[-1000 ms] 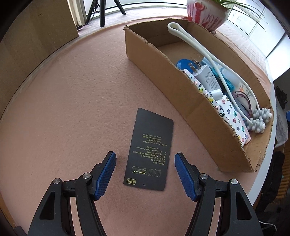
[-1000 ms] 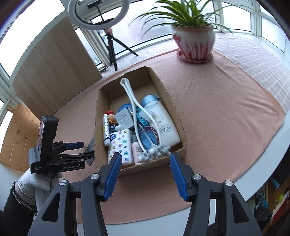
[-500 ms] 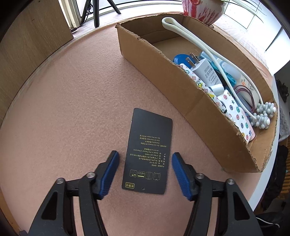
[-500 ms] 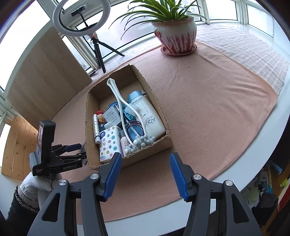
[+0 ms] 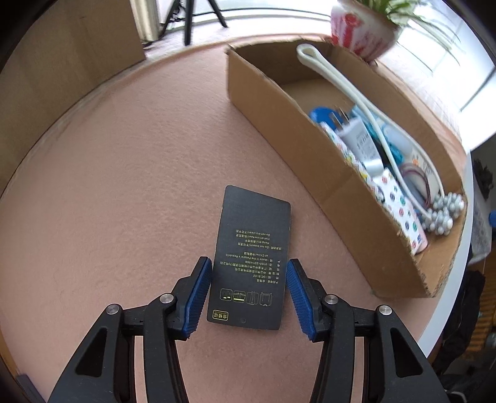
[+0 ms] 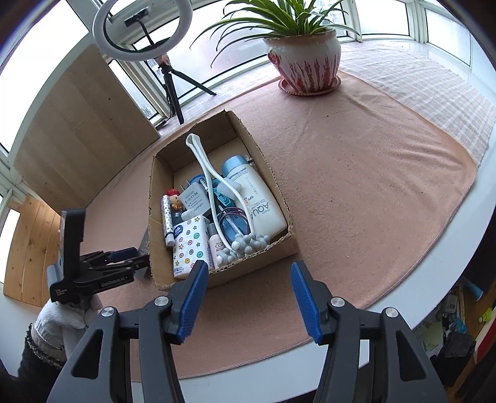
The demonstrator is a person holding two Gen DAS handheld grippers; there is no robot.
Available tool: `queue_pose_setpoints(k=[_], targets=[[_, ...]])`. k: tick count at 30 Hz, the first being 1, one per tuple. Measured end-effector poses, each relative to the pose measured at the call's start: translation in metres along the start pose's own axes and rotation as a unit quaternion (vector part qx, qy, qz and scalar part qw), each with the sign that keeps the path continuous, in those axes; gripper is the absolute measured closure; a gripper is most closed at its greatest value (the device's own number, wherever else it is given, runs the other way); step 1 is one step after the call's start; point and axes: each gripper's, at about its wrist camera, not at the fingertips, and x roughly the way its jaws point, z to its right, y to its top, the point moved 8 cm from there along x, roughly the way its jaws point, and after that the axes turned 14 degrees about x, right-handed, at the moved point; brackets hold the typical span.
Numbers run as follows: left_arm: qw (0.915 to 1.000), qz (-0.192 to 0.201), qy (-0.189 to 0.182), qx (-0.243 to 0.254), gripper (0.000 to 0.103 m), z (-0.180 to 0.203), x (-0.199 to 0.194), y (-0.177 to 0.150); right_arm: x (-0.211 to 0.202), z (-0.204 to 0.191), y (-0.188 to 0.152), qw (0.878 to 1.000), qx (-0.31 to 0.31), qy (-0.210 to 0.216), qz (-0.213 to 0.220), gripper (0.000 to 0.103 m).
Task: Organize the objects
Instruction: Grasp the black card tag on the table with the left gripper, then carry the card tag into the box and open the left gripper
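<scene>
A flat black card point(image 5: 252, 259) lies on the pink felt mat point(image 5: 124, 186), just left of the filled cardboard box point(image 5: 325, 173). The left gripper point(image 5: 248, 291) straddles the card's near end, jaws parted, nothing gripped. Pinching it cleanly likely means closing squarely on both long edges. The right gripper point(image 6: 248, 297) hangs released near the box.

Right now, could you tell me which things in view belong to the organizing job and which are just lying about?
Job in hand:
black card between the open left gripper
cardboard box of small items
open right gripper

Lying about:
potted plant
ring light on tripod
</scene>
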Motion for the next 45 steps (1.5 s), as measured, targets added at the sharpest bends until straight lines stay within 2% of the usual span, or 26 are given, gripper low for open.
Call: queue_pose_setpoints(k=[7, 8, 13, 22, 28, 31, 34, 35, 45], targets=[[0.9981, 0.044, 0.001, -0.044, 0.049, -0.013, -0.032, 0.018, 0.001, -0.001, 0.003, 1.0, -0.005, 0.001, -0.003, 0.051], [0.9977, 0.048, 0.001, -0.048, 0.049, -0.004, -0.041, 0.015, 0.001, -0.002, 0.003, 1.0, -0.007, 0.001, -0.004, 0.051], [0.9955, 0.077, -0.004, -0.056, 0.049, 0.002, -0.056, 0.046, 0.004, -0.004, 0.002, 1.0, -0.013, 0.001, -0.009, 0.051], [0.9944, 0.095, -0.02, -0.044, 0.049, 0.027, -0.049, 0.105, 0.001, -0.001, 0.004, 1.0, -0.018, -0.001, -0.009, 0.051], [0.9949, 0.09, -0.015, -0.045, 0.049, 0.035, -0.034, 0.125, 0.0, 0.007, 0.007, 1.0, -0.012, -0.004, -0.008, 0.051], [0.9953, 0.086, -0.012, -0.043, 0.049, 0.036, -0.03, 0.129, -0.001, 0.011, 0.01, 1.0, -0.012, -0.006, -0.007, 0.051], [0.9956, 0.08, -0.016, -0.045, 0.036, 0.038, -0.03, 0.128, -0.002, 0.013, 0.011, 1.0, -0.01, -0.006, -0.007, 0.051], [0.9954, 0.083, -0.014, -0.047, 0.035, 0.038, -0.031, 0.128, -0.002, 0.012, 0.011, 1.0, -0.01, -0.006, -0.007, 0.051], [0.9939, 0.09, 0.003, -0.064, 0.035, 0.015, -0.05, 0.104, 0.003, -0.011, 0.009, 0.999, -0.036, 0.001, -0.007, 0.051]])
